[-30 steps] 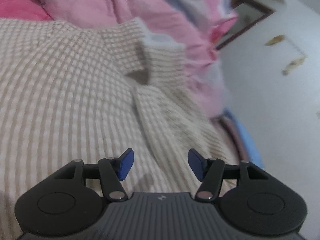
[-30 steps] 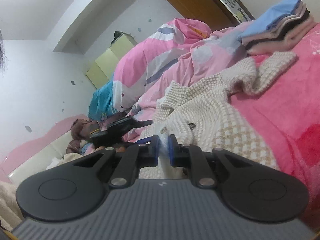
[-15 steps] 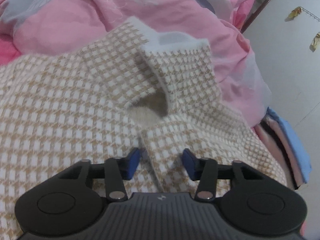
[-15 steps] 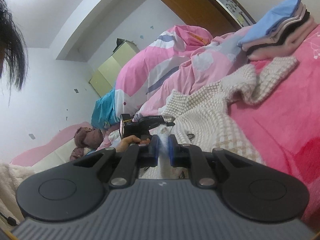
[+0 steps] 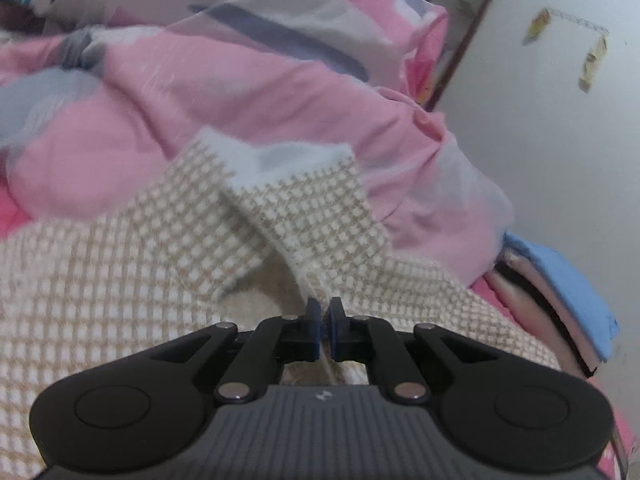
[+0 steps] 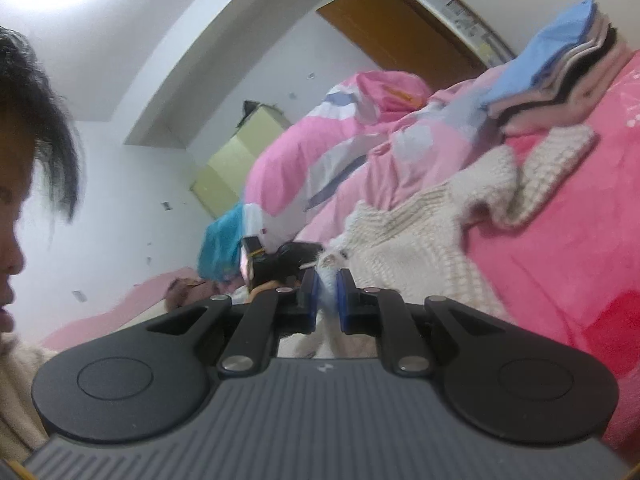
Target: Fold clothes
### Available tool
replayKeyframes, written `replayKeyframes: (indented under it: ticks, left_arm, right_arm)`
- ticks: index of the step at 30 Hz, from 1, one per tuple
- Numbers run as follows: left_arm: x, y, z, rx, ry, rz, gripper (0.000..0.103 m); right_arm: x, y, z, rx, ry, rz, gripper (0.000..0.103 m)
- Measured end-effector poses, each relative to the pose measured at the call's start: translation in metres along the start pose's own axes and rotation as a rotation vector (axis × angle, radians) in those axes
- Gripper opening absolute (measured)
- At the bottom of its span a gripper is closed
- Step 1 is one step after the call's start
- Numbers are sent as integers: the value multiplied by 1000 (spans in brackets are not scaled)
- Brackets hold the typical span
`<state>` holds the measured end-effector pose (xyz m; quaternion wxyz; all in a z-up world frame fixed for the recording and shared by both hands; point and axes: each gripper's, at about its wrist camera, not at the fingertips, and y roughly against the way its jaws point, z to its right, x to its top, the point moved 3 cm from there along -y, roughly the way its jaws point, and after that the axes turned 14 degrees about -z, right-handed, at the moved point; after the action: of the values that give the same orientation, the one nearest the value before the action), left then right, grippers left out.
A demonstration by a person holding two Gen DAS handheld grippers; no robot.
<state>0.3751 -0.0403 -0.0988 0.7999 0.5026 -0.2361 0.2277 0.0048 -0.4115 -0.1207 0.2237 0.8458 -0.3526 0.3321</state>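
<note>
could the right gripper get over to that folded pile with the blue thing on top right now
Probably not yet. The right gripper is shut on the checked sweater, so it is occupied. The folded pile sits farther along the pink bed, with nothing visibly blocking the way.

Pink bed [image 6: 560, 264]: checked sweater [image 6: 420, 248], pink duvet [image 5: 240, 92], folded stack [image 6: 560, 76] on it.

Right gripper [image 6: 326, 300] clamped on fuzzy edge of checked sweater [image 6: 420, 236] spread over pink bedspread [image 6: 560, 248]; folded clothes stack [image 6: 560, 76] beyond.
</note>
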Motion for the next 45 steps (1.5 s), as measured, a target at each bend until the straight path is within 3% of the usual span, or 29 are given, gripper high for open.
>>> replayKeyframes:
  ticks: [5,9,20,25,28,33,36,40,42,45]
  left_arm:
    - [-8,-5,-3,80,-62,-40,5]
    - [-14,-8,-16,75,-42,-51,5]
    - [-17,-28,-19,128,-72,-112,6]
    - [-19,-19,-31,111,-24,-105,27]
    - [-24,3,-33,116,-25,-56,33]
    - [-56,53,2,47,-221,-13,33]
    - [-90,73,48,-33,-413,-43,35]
    - [-140,65,100,-92,-603,-174,35]
    - [-166,59,110,-49,-687,-215,35]
    - [-191,63,102,11,-751,-204,34]
  right_arm:
    - [-13,-11,-26,36,123,-120,9]
    - [-29,-25,-48,48,230,-236,9]
    - [-70,-58,-73,-43,427,-496,9]
    - [-82,-66,-81,-84,465,-579,18]
    - [-78,-55,-85,-64,443,-568,19]
    - [-64,-28,-87,-43,372,-495,19]
    - [-51,-11,-76,-84,268,-404,20]
    - [-39,9,-63,-110,137,-284,20]
    - [-39,18,-60,-137,105,-251,20]
    - [-41,31,-55,-201,77,-229,20]
